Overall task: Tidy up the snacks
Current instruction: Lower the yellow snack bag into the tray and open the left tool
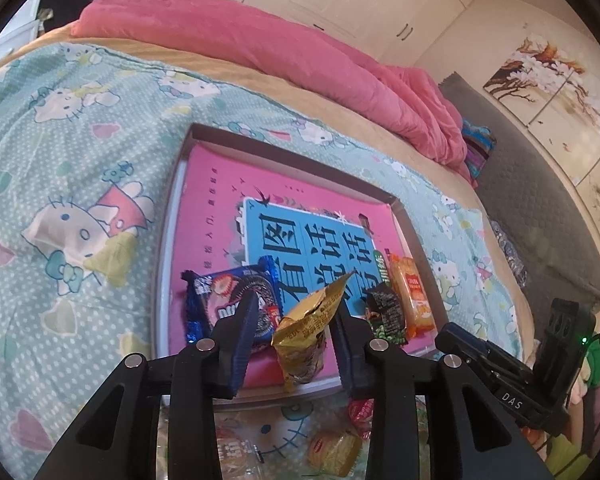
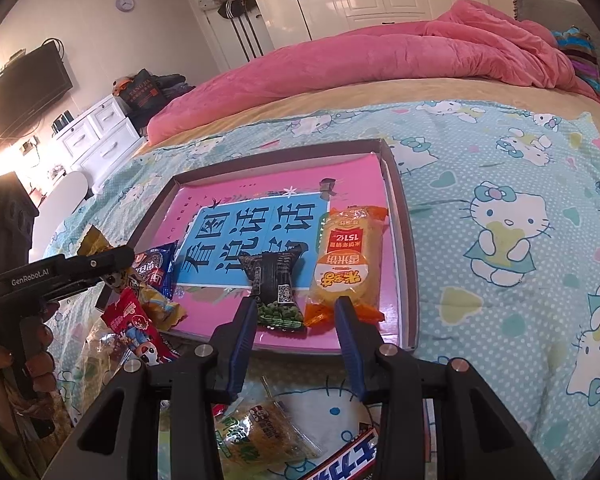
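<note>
Currently left hand-held gripper [image 1: 296, 320] is gripping a crinkled gold foil snack packet [image 1: 308, 340] over the shallow pink-lined cardboard tray [image 1: 400, 216]; right hand-held gripper [image 2: 296, 316] is hovering wide, empty.

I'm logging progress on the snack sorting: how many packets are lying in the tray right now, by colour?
Blue packet: 1
Black packet: 1
Orange-yellow packet: 1
Total in the tray: 3
Not counted: the gold packet, upright between the left jaws.
</note>
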`<state>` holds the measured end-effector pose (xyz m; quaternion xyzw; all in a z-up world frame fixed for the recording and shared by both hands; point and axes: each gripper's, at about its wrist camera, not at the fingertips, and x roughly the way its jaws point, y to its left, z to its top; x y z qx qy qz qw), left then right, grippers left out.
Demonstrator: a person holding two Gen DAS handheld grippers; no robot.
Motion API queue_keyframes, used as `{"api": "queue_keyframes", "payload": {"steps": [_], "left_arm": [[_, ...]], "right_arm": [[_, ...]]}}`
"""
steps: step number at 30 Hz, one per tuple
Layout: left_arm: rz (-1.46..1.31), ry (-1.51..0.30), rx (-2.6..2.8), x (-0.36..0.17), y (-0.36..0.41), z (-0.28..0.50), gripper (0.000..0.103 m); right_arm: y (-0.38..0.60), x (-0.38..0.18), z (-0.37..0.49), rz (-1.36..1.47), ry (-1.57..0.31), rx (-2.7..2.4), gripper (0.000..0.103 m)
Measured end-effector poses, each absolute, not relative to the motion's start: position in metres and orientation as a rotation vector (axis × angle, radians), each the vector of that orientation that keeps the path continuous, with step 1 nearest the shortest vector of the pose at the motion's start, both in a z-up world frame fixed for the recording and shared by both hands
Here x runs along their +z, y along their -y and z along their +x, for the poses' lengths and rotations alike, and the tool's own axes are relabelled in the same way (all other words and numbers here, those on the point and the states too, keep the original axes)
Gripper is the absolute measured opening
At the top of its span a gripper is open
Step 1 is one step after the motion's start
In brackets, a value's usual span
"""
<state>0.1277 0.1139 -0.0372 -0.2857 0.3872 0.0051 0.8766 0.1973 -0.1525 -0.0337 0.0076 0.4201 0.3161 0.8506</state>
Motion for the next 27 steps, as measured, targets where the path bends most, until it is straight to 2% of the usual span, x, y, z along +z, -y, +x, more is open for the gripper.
{"api": "queue_keyframes", "payload": {"steps": [2, 16, 20, 27], "left_arm": [[-0.595, -0.803, 0.024, -0.035, -0.117, 0.126, 0.047], [-0.638, -0.735, 0.065, -0.025, -0.132, 0.118, 0.054], [-0.640, -0.711, 0.069, -0.020, -0.134, 0.115, 0.065], [-0.642, -0.696, 0.082, -0.016, -0.139, 0.111, 0.067]], "right_arm": [[0.153, -0.034, 0.197, 0.017, -0.885, 0.664, 0.041], [0.156, -0.032, 0.199, 0.027, -0.881, 0.655, 0.041], [0.158, -0.030, 0.199, 0.029, -0.875, 0.649, 0.041], [0.163, -0.028, 0.201, 0.040, -0.871, 0.637, 0.041]]}}
